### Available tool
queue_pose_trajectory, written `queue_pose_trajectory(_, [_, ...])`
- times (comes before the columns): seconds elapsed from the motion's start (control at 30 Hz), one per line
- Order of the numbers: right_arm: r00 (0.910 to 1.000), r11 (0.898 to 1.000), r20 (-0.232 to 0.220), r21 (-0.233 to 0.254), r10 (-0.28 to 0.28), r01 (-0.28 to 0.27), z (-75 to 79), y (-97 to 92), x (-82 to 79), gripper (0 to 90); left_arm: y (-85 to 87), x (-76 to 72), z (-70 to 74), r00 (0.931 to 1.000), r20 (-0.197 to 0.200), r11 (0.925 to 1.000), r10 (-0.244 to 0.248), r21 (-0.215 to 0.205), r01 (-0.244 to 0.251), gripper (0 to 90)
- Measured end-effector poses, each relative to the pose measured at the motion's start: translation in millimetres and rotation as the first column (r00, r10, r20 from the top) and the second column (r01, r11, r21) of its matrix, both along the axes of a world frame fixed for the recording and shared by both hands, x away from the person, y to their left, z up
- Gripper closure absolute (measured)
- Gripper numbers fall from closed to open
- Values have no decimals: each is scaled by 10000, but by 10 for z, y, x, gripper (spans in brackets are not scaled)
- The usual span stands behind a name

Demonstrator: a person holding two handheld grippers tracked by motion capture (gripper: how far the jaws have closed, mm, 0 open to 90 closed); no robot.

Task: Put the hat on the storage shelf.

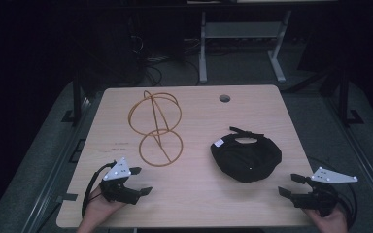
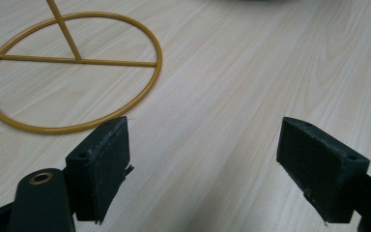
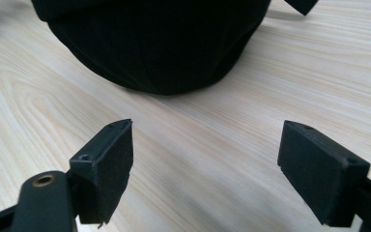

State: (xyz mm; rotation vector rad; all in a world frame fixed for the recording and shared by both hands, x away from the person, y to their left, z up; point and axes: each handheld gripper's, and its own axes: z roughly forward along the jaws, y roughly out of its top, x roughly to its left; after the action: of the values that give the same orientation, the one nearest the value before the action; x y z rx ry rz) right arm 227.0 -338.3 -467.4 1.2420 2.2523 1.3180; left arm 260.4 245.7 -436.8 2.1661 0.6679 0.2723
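On the wooden table (image 1: 194, 194), both the left gripper (image 1: 138, 180) at the near left and the right gripper (image 1: 290, 185) at the near right gape wide and empty, with a gold wire stand (image 1: 155, 127) far left and a black cap (image 1: 245, 155) right of it.

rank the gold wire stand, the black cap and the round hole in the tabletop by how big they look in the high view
1. gold wire stand and black cap: close in apparent size. The stand stretches longer, the cap is a fuller mass, so I won't rank them against each other.
2. round hole in the tabletop: clearly smallest.
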Motion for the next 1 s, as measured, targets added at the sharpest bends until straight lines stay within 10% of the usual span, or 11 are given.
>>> queue_pose_trajectory(1.0, [9999, 9997, 109, -229, 131, -128, 22, 66, -18, 198, -473, 10, 198, 9870, 84, 9868, -1604, -219, 1605, 191])
